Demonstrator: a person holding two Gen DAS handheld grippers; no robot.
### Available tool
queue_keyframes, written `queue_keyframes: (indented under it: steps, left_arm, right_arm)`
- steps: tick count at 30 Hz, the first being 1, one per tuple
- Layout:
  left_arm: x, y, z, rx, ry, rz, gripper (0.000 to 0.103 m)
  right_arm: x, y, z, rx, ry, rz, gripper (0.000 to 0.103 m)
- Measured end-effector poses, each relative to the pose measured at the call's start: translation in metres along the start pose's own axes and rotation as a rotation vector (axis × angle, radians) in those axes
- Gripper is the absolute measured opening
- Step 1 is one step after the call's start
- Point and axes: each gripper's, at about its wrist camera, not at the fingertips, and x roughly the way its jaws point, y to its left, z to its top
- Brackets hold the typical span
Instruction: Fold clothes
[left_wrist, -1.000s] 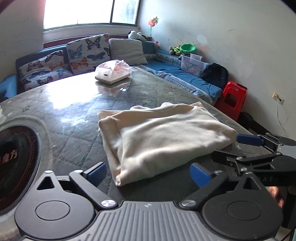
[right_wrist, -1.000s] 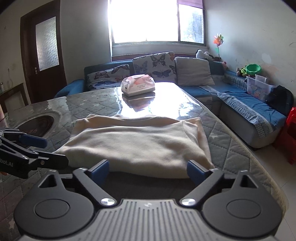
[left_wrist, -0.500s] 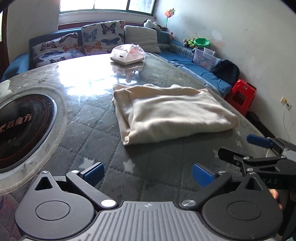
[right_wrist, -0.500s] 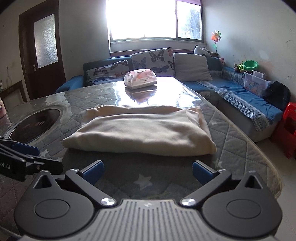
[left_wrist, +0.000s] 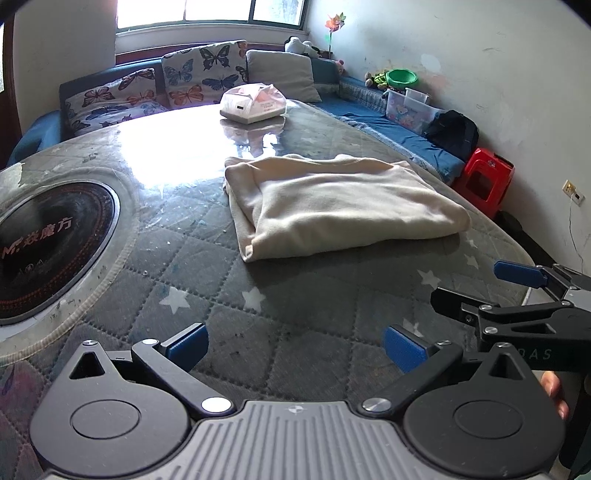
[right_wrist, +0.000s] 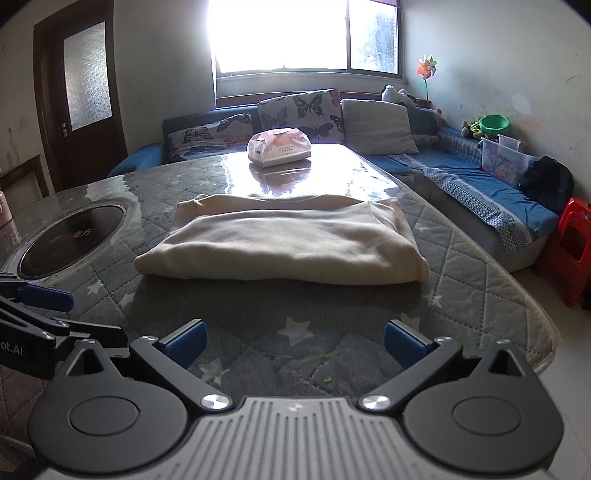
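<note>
A cream garment (left_wrist: 343, 206) lies folded into a thick rectangle on the quilted grey table cover (left_wrist: 295, 302); it also shows in the right wrist view (right_wrist: 288, 243). My left gripper (left_wrist: 295, 345) is open and empty, held back from the garment over the near table edge. My right gripper (right_wrist: 293, 341) is open and empty, also back from the garment. The right gripper shows at the right of the left wrist view (left_wrist: 517, 291), and the left gripper shows at the left edge of the right wrist view (right_wrist: 37, 306).
A round black cooktop (left_wrist: 48, 243) is set in the table at the left. A tissue pack (left_wrist: 253, 103) sits at the far end. A sofa with butterfly cushions (right_wrist: 299, 110), a red stool (left_wrist: 484, 181) and a storage bin (right_wrist: 506, 158) surround the table.
Both grippers have pulled back and up from the folded garment, which now lies farther away. Both stay open and empty. The garment has not moved.
</note>
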Motion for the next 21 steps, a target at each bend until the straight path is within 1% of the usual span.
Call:
queue_keyframes:
  steps: [9,16,21]
  left_arm:
    - [-0.004,-0.009,-0.01,0.024,0.004,0.004,0.103]
    - [-0.009,-0.011,-0.012,0.027,-0.004,0.022,0.103]
    - [-0.01,-0.011,-0.013,0.023,-0.005,0.034,0.103]
  right_arm:
    - [-0.006,0.002,-0.008,-0.004,0.017,-0.006,0.103]
    - [-0.011,0.003,-0.01,-0.002,0.033,-0.05,0.103]
    - [-0.013,0.003,-0.012,0.002,0.04,-0.066,0.103]
